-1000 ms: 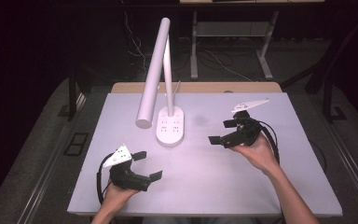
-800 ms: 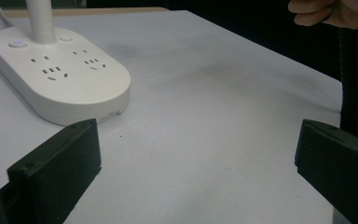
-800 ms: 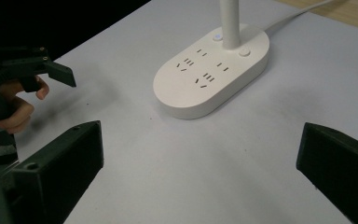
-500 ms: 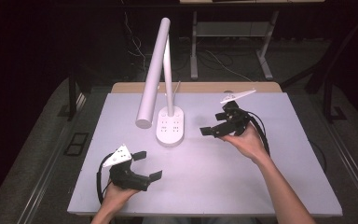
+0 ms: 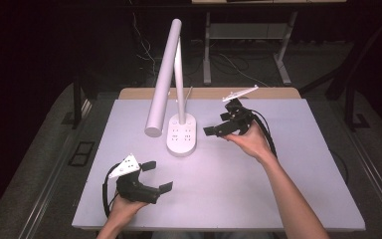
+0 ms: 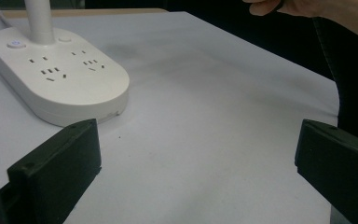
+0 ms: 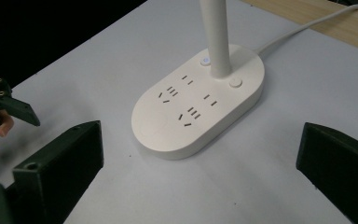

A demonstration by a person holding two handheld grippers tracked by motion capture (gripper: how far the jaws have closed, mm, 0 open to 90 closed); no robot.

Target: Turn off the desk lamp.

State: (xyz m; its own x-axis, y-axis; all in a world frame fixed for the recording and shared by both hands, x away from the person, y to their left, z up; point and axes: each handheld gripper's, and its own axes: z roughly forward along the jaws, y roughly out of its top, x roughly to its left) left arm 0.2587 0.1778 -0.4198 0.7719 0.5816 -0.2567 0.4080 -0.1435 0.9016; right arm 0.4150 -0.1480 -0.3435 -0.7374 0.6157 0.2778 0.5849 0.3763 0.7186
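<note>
Right gripper view looks along two black jaws spread wide with nothing between them, aimed down at the white oval plastic lamp base with built-in sockets (image 7: pixel 199 105). The base lies straight ahead of the right gripper (image 5: pixel 218 125), close but not touching, and its long axis runs away from the jaws on a slant toward the far right of that view. At the far end of the base the white round lamp stem (image 7: pixel 216 37) rises between two small round buttons, one with a blue-lit ring (image 7: pixel 206 60) and a plain one (image 7: pixel 235 82).

From the high view, the right gripper hangs above the table just to the right of the base, while the left gripper (image 5: pixel 151 175) sits low near the front edge of the pale grey table top (image 5: pixel 258 189), well apart from the base, its jaws also wide and empty. The long white tubular lamp head (image 5: pixel 163 79) slants down over the left side of the base.

The right hand is the nearer one, so any press on a button or grasp of the stem would likely fall to it, reaching leftward across the short axis of the base.
</note>
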